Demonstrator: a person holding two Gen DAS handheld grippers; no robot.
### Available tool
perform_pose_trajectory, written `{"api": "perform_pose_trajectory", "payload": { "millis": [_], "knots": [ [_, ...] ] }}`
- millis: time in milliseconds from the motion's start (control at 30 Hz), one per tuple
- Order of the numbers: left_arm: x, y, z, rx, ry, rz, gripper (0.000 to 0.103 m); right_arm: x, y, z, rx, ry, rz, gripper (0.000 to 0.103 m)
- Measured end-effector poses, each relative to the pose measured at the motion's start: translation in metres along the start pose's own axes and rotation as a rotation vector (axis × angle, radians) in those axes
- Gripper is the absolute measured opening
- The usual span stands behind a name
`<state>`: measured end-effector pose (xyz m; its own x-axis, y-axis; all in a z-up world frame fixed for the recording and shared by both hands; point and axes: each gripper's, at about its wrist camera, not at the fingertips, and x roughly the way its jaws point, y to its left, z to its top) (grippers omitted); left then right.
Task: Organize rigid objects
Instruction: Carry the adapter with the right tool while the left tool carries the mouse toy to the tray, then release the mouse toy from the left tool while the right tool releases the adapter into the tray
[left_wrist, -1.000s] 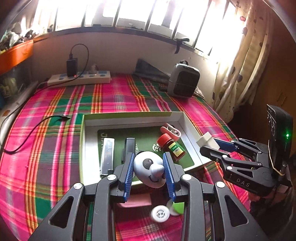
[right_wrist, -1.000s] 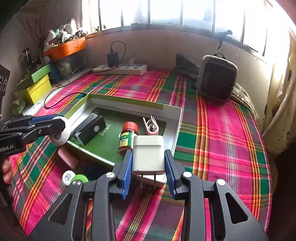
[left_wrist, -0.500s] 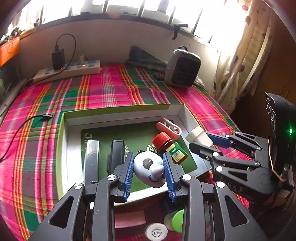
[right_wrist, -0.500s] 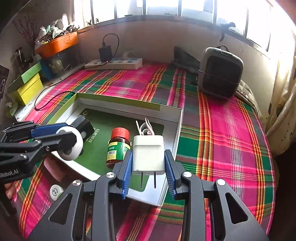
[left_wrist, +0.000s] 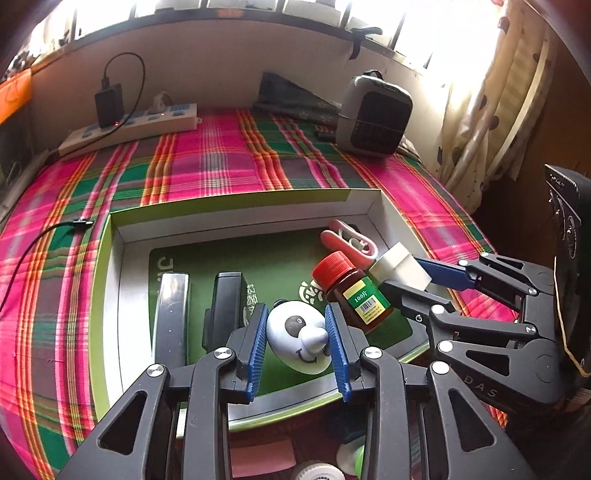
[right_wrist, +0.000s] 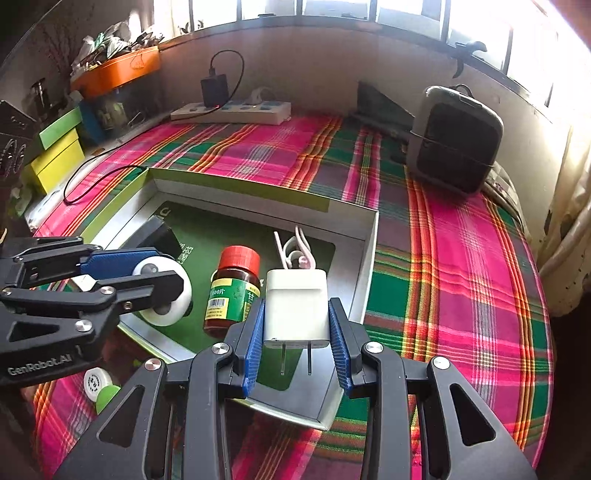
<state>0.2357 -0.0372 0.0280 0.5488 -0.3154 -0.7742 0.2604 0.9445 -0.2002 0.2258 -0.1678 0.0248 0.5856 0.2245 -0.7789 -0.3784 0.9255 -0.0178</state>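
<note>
My left gripper (left_wrist: 297, 338) is shut on a white panda-face toy (left_wrist: 295, 336) and holds it over the near part of the open box (left_wrist: 236, 216). My right gripper (right_wrist: 296, 325) is shut on a white plug charger (right_wrist: 296, 301) above the box's near right corner (right_wrist: 369, 258). Inside the box lie a brown bottle with a red cap (left_wrist: 351, 291), a pink clip (left_wrist: 345, 240), a black block (left_wrist: 225, 299) and a silver bar (left_wrist: 171, 310). In the right wrist view the left gripper (right_wrist: 162, 291) shows at the left, beside the bottle (right_wrist: 232, 291).
A grey heater (right_wrist: 456, 138) stands at the back right, a power strip with a black adapter (right_wrist: 232, 110) at the back. A black cable (left_wrist: 44, 236) lies left of the box. A pink block (left_wrist: 258, 456), white cap (right_wrist: 96, 380) and green lid (right_wrist: 107, 398) lie before the box.
Both grippers have moved forward over the box with their objects still held. The charger now hangs over the box's near right corner, the panda toy over its near middle.
</note>
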Motion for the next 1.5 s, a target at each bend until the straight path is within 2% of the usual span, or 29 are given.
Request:
{"api": "perform_pose_trajectory", "payload": {
  "millis": [200, 900, 1300, 1500],
  "knots": [
    [0.007, 0.002, -0.002, -0.007, 0.027, 0.004, 0.031, 0.006, 0.003, 0.001, -0.006, 0.018, 0.003, 0.035],
    [0.007, 0.001, -0.002, -0.010, 0.031, -0.014, 0.031, 0.013, 0.007, 0.001, -0.028, 0.024, -0.009, 0.035],
    [0.004, -0.004, -0.007, 0.022, 0.033, 0.022, 0.042, 0.009, 0.004, 0.000, 0.000, 0.009, 0.000, 0.035],
    [-0.006, -0.007, -0.011, 0.026, 0.013, 0.029, 0.043, 0.000, 0.003, -0.003, 0.019, -0.016, 0.007, 0.039]
  ]
}}
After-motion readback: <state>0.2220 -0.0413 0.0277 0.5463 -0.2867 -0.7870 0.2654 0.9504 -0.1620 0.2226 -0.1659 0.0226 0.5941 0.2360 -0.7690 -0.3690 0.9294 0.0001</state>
